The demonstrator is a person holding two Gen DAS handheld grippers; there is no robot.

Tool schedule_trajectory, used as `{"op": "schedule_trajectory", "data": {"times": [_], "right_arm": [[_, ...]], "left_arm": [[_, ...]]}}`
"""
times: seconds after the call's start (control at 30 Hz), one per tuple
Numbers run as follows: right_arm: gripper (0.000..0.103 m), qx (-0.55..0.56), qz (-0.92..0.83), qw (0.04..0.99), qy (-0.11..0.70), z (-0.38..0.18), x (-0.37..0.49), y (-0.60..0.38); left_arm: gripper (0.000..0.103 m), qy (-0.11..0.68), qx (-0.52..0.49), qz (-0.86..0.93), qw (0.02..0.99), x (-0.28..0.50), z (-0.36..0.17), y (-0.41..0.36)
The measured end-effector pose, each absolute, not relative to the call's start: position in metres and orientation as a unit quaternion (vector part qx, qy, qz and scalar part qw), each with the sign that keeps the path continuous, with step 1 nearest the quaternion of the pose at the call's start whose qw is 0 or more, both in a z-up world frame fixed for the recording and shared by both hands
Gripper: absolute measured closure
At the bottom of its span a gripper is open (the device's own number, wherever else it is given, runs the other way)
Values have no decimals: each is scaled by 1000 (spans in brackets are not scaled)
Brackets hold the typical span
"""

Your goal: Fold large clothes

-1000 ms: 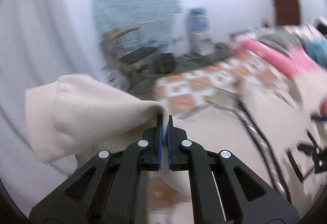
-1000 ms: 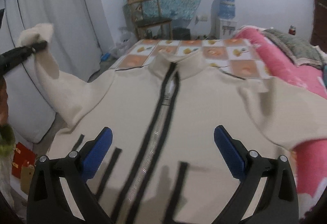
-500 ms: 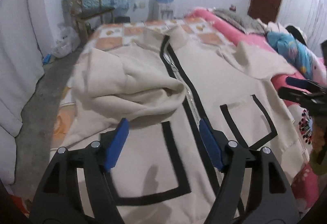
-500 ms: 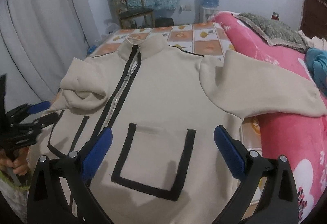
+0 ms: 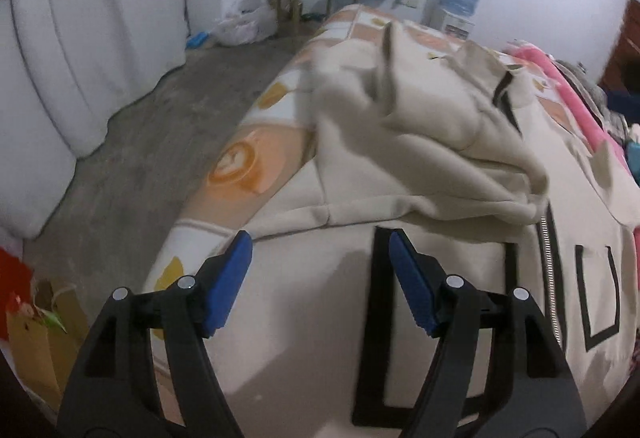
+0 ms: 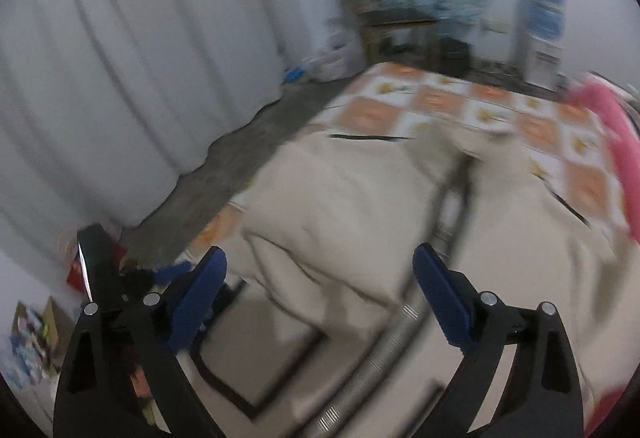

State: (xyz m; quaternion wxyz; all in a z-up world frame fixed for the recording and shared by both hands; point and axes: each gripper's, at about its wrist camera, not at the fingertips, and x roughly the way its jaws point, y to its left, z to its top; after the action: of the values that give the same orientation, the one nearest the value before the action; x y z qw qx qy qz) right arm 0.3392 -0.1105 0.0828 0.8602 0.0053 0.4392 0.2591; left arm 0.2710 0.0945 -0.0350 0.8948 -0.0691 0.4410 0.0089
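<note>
Cream jacket [image 5: 420,278] is spread zipper-up across the bed [image 5: 240,166], one sleeve [image 5: 432,142] flopped back over its chest near the bed's left edge. Left gripper [image 5: 320,278] hangs over the hem by a black-outlined pocket [image 5: 376,318], jaws wide apart, holding nothing. Right gripper [image 6: 320,302] is also spread wide over the jacket, view's pretty blurry.
</note>
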Motion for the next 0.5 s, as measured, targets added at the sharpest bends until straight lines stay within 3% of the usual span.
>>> {"op": "schedule_trajectory", "data": {"times": [0.17,0.23,0.27,0.3,0.37,0.4,0.5], "right_arm": [[13,-104,271,848,444,55,377,-19],[24,-173,253,846,435,39,386,13],[39,-195,243,845,434,34,388,21],[62,-223,228,843,433,26,392,28],[92,-212,232,836,449,23,399,26],[96,-193,238,838,452,28,400,21],[97,-134,235,865,423,69,391,-16]], "left_arm": [[36,426,-67,9,902,267,-41,94],[36,424,-69,9,903,264,-41,92],[36,422,-72,8,904,262,-41,93],[35,421,-73,7,904,262,-41,93],[35,420,-77,6,904,263,-42,94],[35,420,-77,5,904,263,-42,94],[35,420,-74,6,904,264,-42,92]]}}
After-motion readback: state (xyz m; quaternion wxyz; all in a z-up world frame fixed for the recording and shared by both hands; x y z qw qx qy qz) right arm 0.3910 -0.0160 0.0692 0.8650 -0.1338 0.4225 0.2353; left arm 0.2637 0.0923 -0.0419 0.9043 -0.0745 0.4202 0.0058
